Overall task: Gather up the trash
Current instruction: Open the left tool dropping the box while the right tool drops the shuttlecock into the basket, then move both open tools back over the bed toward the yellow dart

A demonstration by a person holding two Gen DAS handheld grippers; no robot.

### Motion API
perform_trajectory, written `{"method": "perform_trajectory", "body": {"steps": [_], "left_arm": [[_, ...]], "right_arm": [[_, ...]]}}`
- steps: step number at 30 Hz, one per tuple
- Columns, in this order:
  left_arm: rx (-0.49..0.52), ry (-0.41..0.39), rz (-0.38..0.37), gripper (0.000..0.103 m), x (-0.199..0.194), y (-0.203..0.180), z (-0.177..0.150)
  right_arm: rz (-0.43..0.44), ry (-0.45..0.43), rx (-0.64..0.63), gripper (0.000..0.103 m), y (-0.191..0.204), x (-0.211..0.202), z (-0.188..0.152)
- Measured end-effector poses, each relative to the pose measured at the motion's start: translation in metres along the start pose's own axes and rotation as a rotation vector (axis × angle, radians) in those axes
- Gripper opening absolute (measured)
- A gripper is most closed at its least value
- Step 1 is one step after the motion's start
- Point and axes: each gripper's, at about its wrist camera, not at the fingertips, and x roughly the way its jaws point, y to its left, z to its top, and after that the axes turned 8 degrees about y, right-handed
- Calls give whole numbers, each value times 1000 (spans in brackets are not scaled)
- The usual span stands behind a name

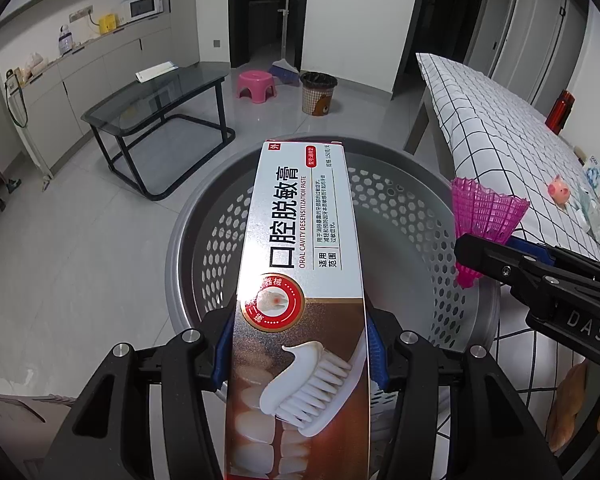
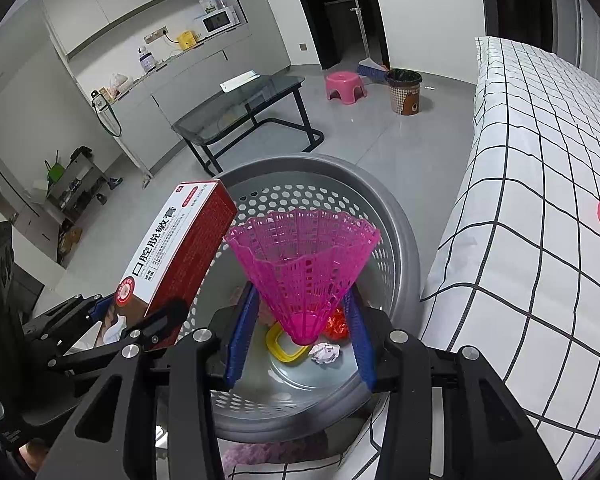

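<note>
Grey floor tiles spread out behind a grey perforated basket [image 1: 204,248], which serves as the landmark in both views.

Left wrist view: the left gripper [image 1: 300,354] is clamped on the near end of a toothpaste box [image 1: 300,240], its blue pads pressing the two long sides. The box hangs directly above the basket's mouth, and its long axis runs away from the camera along the fingers, with the far end reaching to the basket's far rim. The printed face is turned up toward the lens. On the right side of the basket, the right gripper [image 1: 484,256] holds a pink plastic shuttlecock [image 1: 484,220], just beside a table with a checked cloth [image 1: 480,128].

Right wrist view: the blue fingers [image 2: 242,332] of the right gripper [image 2: 300,336] grip the shuttlecock [image 2: 304,260] low on its skirt, near the cork. The cork points back toward the camera and the flared skirt points away, so its axis lies along the fingers, over the middle of the basket [image 2: 400,232]. Inside, on the basket floor, lie a crumpled paper [image 2: 325,353], a yellow lid [image 2: 278,346] and something red [image 2: 336,326].

Both items look placed for release. To do it well, I would spread the jaws while each piece is clear of the rim, tilting the box's far end down first so that it slides in rather than bridging the opening.
</note>
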Motion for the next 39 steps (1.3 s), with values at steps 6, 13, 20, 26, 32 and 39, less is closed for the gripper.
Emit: {"method": "perform_trajectory", "body": {"steps": [6,13,20,26,32,39], "left_arm": [[-6,-2,20,59,-2,2,1],[-18,-9,35,63,-5,4,-1],[-26,-6,34,63,-6,6,-1],[-27,-9,36,64,-7,6,-1],[-29,-15,43,64,-11,6,-2],[-36,-24,54,70,-17,7,-4]], "right_arm": [[8,-14,4,62,-1,-5,0],[11,-21,14,63,-5,-5,1],[14,-21,17,63,-4,-6,-1],[16,-20,21,63,-5,-6,-2],[16,-22,19,63,-5,-7,-1],[17,-23,18,63,-5,-7,-1]]}}
